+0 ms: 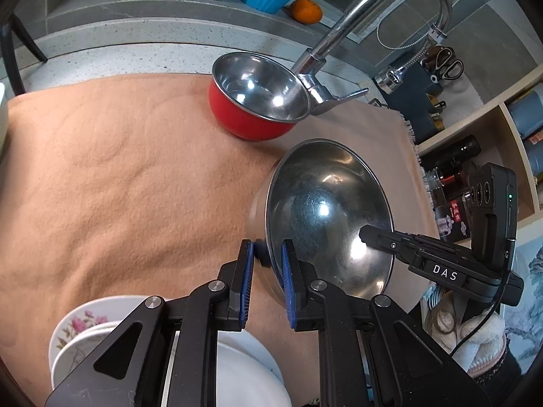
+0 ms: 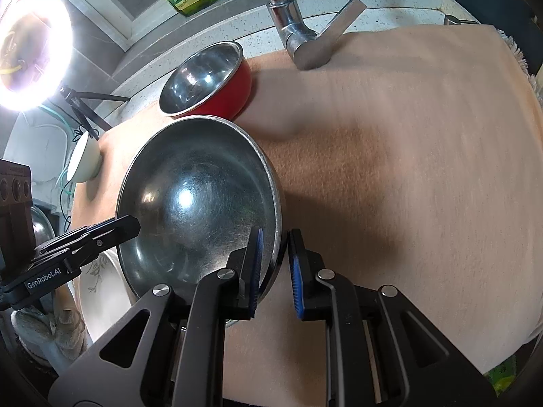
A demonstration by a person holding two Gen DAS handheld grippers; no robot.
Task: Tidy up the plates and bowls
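1. Over the tan cloth point(image 1: 118, 176) that covers the tabletop, a large steel bowl point(image 1: 325, 210) hangs tilted, its open side turned toward both cameras.
2. Left tongs point(image 1: 266, 254) are clenched on the bowl's rim, one blue pad outside the wall and one inside. Seen from the right wrist view, they reach in at the bowl's left edge.
3. Right tongs point(image 2: 275, 247) grasp the opposite rim the same way, pads pinching the thin metal wall. So the bowl is carried by two grips at once, one on each side.
4. A red bowl point(image 1: 254, 101) with a steel lining sits on the cloth just beyond, near the base of the tap point(image 1: 339, 34). From the right wrist view the steel bowl's far rim appears close to it; whether they touch I cannot tell.
5. White plates point(image 1: 101, 332), one with a flower print, lie stacked at the near left corner, partly hidden under the left tongs. A small white bowl point(image 2: 83, 162) rests near the cloth's far left edge.
6. My reading: the step in hand is moving the steel bowl to a resting place, probably to nest with another bowl.
7. Next, both hands would need to travel together, keeping the rim level between them so neither pad slips off the slick metal, then lower it before either grip lets go.
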